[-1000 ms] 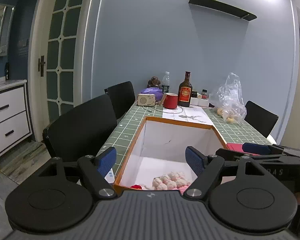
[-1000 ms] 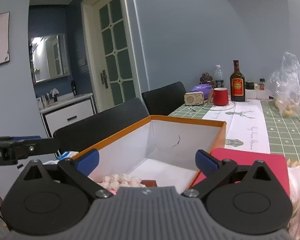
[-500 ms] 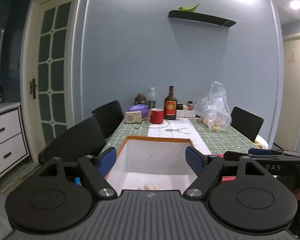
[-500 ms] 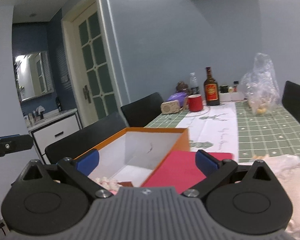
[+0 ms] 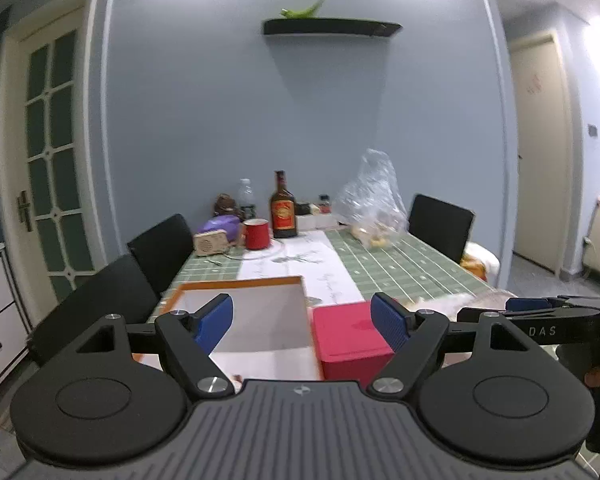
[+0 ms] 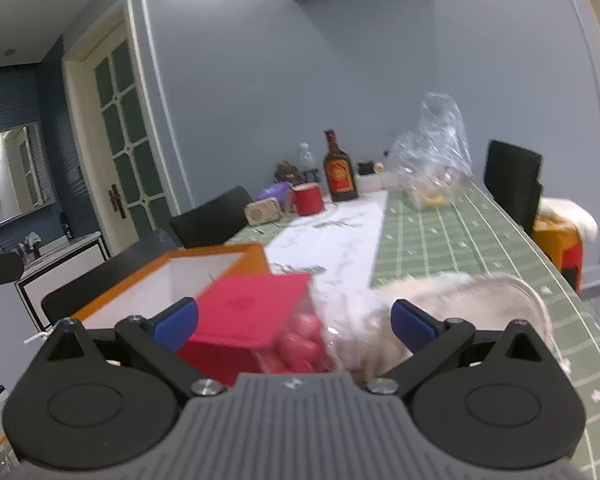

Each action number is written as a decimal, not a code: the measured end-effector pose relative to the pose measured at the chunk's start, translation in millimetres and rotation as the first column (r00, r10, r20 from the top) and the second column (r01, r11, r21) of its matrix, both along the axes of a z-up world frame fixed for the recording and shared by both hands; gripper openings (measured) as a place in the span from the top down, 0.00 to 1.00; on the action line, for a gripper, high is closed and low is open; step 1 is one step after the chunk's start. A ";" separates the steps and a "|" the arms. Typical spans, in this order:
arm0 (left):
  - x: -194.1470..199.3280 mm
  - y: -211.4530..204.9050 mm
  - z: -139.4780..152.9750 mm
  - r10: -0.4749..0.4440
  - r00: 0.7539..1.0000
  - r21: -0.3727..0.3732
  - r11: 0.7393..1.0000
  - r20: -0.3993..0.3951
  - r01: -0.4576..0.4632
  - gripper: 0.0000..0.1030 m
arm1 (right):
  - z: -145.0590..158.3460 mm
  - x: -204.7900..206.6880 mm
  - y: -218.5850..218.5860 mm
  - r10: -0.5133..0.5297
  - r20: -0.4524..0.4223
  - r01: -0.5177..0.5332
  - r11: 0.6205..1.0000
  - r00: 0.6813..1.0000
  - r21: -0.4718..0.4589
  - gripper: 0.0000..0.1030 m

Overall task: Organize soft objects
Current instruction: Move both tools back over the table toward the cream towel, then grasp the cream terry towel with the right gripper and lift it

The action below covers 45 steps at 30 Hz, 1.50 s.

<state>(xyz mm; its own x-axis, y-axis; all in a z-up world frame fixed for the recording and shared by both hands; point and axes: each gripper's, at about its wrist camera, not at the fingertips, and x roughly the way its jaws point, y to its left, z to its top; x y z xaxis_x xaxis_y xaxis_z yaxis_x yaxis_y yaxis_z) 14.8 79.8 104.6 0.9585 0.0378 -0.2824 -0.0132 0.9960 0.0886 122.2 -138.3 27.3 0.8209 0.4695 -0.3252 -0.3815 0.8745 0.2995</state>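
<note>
An orange box (image 5: 256, 320) with a white inside stands on the near end of the green table. Right of it stands a red lidded box (image 5: 352, 336); through its clear side I see pink balls (image 6: 300, 344). A fluffy off-white soft thing (image 6: 460, 300) lies right of the red box, blurred. My left gripper (image 5: 302, 318) hovers open over the seam between the two boxes, holding nothing. My right gripper (image 6: 296, 324) is open and empty, with the red box and the fluffy thing ahead of its fingers. It also shows side-on, the right gripper (image 5: 528, 308), at the far right of the left wrist view.
At the table's far end stand a brown bottle (image 5: 283, 212), a red mug (image 5: 257, 234), a small radio (image 5: 210, 242) and a clear plastic bag (image 5: 374, 208). Black chairs (image 5: 162, 252) line the left side, and another chair (image 6: 512, 184) stands on the right. An orange stool (image 6: 560, 240) carries a white cloth.
Both grippers have pulled back from the orange box and swung right. The red box and the fluffy thing have come into view. The crocheted items in the orange box are hidden now.
</note>
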 end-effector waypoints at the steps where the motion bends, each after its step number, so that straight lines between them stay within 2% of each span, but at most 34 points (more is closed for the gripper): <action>1: 4.2 -5.0 -2.1 -0.013 1.000 0.003 1.000 -0.015 0.013 0.11 | -3.2 0.5 -5.3 -0.010 -0.009 0.010 1.000 1.000 -0.002 0.02; 6: 21.0 -23.4 -15.4 -0.066 0.994 0.007 0.998 -0.092 0.066 0.10 | -25.4 7.4 -26.3 -0.086 -0.053 0.083 0.995 0.995 -0.058 0.02; 10: 34.0 -36.4 -29.7 -0.114 0.980 0.038 0.992 -0.162 0.121 0.11 | -43.3 17.4 -40.5 -0.112 -0.110 0.104 0.992 0.988 -0.078 0.02; 16: 54.2 -45.8 -45.2 -0.144 0.959 0.041 0.987 -0.242 0.159 0.10 | -52.5 33.3 -51.4 -0.179 -0.139 0.164 0.980 0.974 -0.108 0.02; 20: 63.6 -48.0 -49.0 -0.138 0.954 0.075 0.984 -0.264 0.163 0.10 | -55.6 45.5 -56.1 -0.202 -0.141 0.188 0.976 0.969 -0.110 0.02; 23: 66.6 -45.4 -48.2 -0.119 0.961 0.097 0.984 -0.250 0.147 0.11 | -57.8 52.1 -48.6 -0.249 -0.064 0.226 0.941 0.966 -0.253 0.02; 25: 67.9 -41.3 -46.1 -0.107 0.965 0.091 0.987 -0.239 0.132 0.10 | -61.9 59.0 -47.2 -0.247 -0.052 0.220 0.926 0.968 -0.306 0.03; 27: 71.1 -36.9 -44.3 -0.101 0.965 0.073 0.990 -0.241 0.121 0.10 | -64.8 64.1 -53.8 -0.222 -0.085 0.194 0.946 0.971 -0.258 0.04; 29: 72.5 -33.3 -44.3 -0.097 0.965 0.062 0.991 -0.243 0.115 0.10 | -66.8 67.0 -61.5 -0.202 -0.106 0.180 0.966 0.974 -0.186 0.18; 31: 73.9 -32.0 -44.8 -0.091 0.966 0.064 0.992 -0.243 0.109 0.11 | -68.5 69.3 -65.2 -0.192 -0.115 0.172 0.971 0.975 -0.167 0.49; 34: 73.7 -31.4 -47.1 -0.090 0.964 0.066 0.992 -0.249 0.110 0.11 | -67.7 67.1 -66.8 -0.167 -0.094 0.151 0.975 0.981 -0.162 0.78; 36: 74.7 -32.4 -49.2 -0.077 0.961 0.078 0.992 -0.266 0.101 0.10 | -66.0 63.0 -67.2 -0.129 -0.076 0.116 0.982 0.989 -0.149 0.82; 41: 72.1 -31.2 -54.3 -0.059 0.959 0.089 0.992 -0.276 0.086 0.10 | -58.9 51.3 -68.6 -0.005 -0.050 0.002 0.998 0.999 -0.059 0.81; 44: 70.7 -28.4 -54.1 -0.058 0.957 0.079 0.993 -0.284 0.084 0.11 | -57.1 51.8 -64.5 0.074 -0.081 -0.075 0.997 0.994 -0.006 0.72; 45: 70.2 -27.9 -53.9 -0.058 0.957 0.077 0.994 -0.286 0.083 0.11 | -57.7 52.7 -61.4 0.075 -0.094 -0.076 0.997 0.993 -0.012 0.65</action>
<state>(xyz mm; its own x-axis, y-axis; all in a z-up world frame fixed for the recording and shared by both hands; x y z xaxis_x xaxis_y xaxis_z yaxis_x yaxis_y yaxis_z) 85.0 51.9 50.7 0.8411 0.0097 -0.5408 0.0951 0.9816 0.1655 174.9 -199.7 -30.4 0.7489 0.5233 -0.4065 -0.4177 0.8491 0.3234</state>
